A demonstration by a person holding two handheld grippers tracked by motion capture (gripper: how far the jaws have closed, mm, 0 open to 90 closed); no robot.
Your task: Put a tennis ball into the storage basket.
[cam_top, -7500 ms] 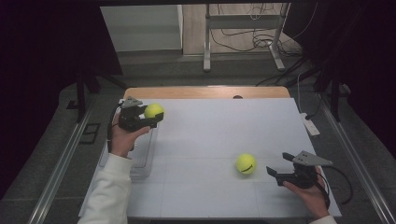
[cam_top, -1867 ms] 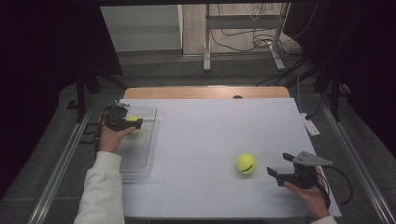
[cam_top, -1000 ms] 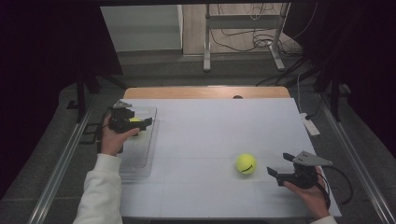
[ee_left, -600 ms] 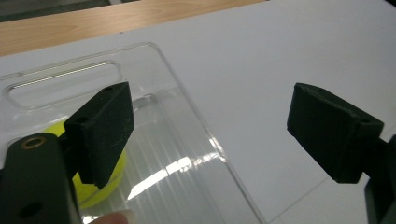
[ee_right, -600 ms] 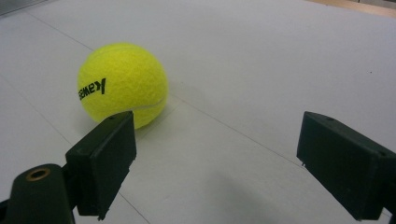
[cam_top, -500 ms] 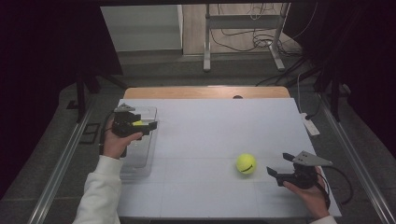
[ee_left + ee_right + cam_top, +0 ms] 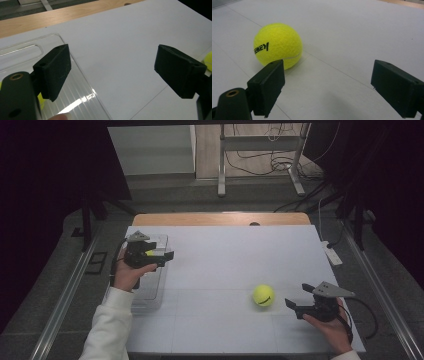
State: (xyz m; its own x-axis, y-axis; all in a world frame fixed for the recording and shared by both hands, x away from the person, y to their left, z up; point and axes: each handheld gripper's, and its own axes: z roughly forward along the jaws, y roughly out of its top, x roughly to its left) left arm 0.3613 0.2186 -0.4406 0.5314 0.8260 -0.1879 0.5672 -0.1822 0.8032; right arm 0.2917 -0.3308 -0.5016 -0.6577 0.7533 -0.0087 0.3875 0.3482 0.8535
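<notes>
Black left claw [image 7: 167,255] level — agape, empty

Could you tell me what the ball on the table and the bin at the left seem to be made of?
The tennis ball looks felt-covered: fuzzy yellow nap, a white seam, black printed lettering. The bin looks like clear, glossy hard plastic: the table shows through it and light glints off its ribbed surface.
</notes>
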